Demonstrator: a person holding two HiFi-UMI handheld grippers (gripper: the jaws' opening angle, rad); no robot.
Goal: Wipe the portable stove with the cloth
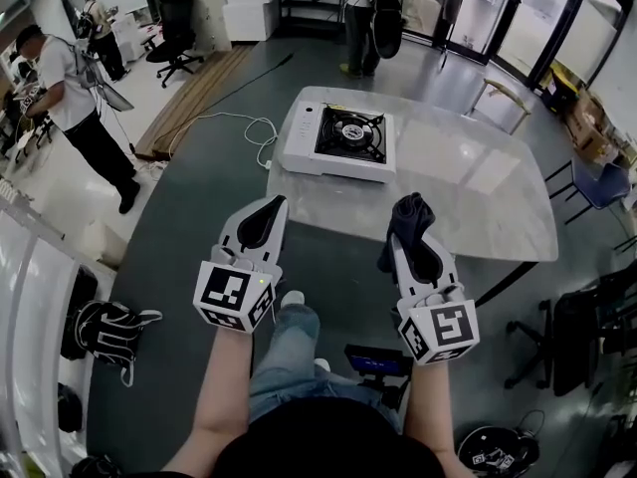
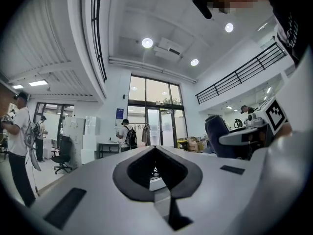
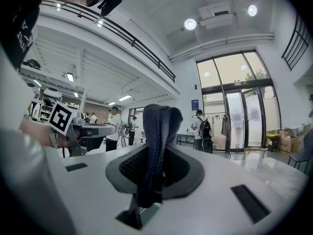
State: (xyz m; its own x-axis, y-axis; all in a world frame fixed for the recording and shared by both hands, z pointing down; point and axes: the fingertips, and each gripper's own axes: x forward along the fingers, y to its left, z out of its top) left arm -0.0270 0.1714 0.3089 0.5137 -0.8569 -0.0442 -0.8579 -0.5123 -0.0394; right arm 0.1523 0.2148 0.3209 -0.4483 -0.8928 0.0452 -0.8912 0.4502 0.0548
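The white portable stove (image 1: 336,141) with its black burner sits on the near left part of the pale table (image 1: 478,182). Both grippers are raised in front of me, short of the table's near edge. My left gripper (image 1: 269,212) is shut with nothing between its jaws (image 2: 155,153). My right gripper (image 1: 411,217) is shut on a dark blue cloth (image 1: 410,215), which stands up in a fold between the jaws in the right gripper view (image 3: 159,146). The stove does not show in either gripper view.
A white cable (image 1: 249,127) runs from the stove's left down to the floor. People stand at the far left (image 1: 75,98) and at the back (image 1: 363,18). A stool (image 1: 503,96) and chairs (image 1: 597,182) stand at the table's right; bags (image 1: 105,332) lie on the floor.
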